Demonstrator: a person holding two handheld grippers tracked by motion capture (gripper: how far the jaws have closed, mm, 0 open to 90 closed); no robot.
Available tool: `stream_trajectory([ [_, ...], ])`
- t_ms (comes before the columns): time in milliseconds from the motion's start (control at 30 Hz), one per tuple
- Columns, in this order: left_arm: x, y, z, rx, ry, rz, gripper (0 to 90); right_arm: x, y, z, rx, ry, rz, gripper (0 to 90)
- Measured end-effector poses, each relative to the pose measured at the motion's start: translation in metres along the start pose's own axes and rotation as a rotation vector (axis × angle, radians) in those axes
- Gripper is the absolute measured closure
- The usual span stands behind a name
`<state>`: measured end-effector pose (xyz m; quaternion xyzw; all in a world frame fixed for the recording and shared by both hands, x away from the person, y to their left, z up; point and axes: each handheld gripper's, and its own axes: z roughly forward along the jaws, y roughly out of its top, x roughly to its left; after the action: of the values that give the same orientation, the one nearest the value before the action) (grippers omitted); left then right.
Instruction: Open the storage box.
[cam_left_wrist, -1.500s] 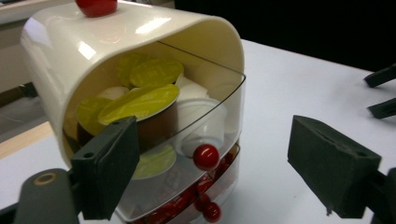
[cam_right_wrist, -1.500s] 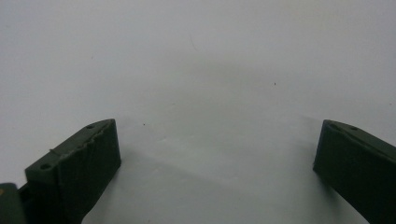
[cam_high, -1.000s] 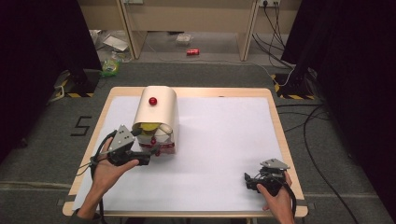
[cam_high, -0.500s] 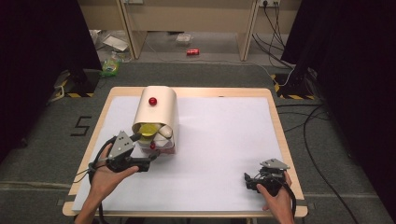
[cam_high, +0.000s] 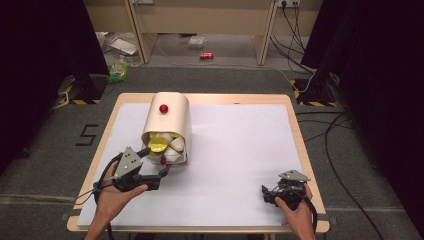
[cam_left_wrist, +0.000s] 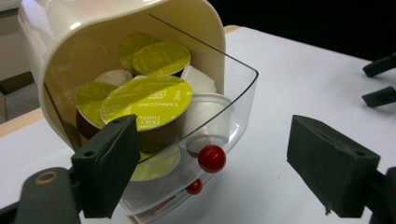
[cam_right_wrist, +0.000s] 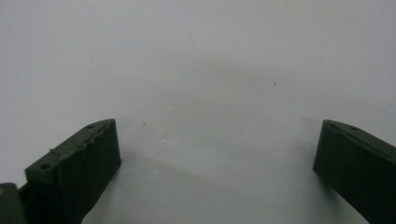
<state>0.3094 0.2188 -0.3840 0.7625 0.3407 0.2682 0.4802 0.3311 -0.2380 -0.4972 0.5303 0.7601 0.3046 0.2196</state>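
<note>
White tabletop (cam_high: 240, 150) bears cream holder (cam_high: 170, 117), clear drawer (cam_left_wrist: 233, 100) of yellow-lidded capsules (cam_left_wrist: 149, 98).

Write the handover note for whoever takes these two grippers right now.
Left gripper: jaws open, nothing held, poised at the front of the clear drawer, around its red knob.
Right gripper: jaws open, empty, resting low over the white table near its front right corner.
Things: the cream capsule holder lies at the table's left; its drawer is partly pulled out, full of coffee capsules.
Done: drawer partly open.
Left: probably to grip a capsule or the knob; nothing is lifted yet.
</note>
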Motion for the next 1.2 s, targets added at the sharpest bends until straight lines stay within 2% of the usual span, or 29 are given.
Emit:
stream_trajectory([
  [167, -0.001, -0.001, -0.001, -0.006, 0.002, 0.001, 16.8, 0.0, 0.0, 0.0, -0.001, -0.003, -0.001, 1.0],
  [333, -0.005, -0.003, -0.002, 0.0, 0.015, 0.025, 16.8, 0.0, 0.0, 0.0, -0.001, 0.0, -0.002, 0.9],
  [733, -0.009, -0.006, -0.013, 0.004, -0.01, 0.019, 18.0, 0.0, 0.0, 0.0, -0.002, -0.003, -0.004, 0.9],
  [1200, -0.013, -0.007, -0.017, 0.016, -0.011, 0.017, 18.0, 0.0, 0.0, 0.0, 0.0, 0.001, 0.0, 0.9],
])
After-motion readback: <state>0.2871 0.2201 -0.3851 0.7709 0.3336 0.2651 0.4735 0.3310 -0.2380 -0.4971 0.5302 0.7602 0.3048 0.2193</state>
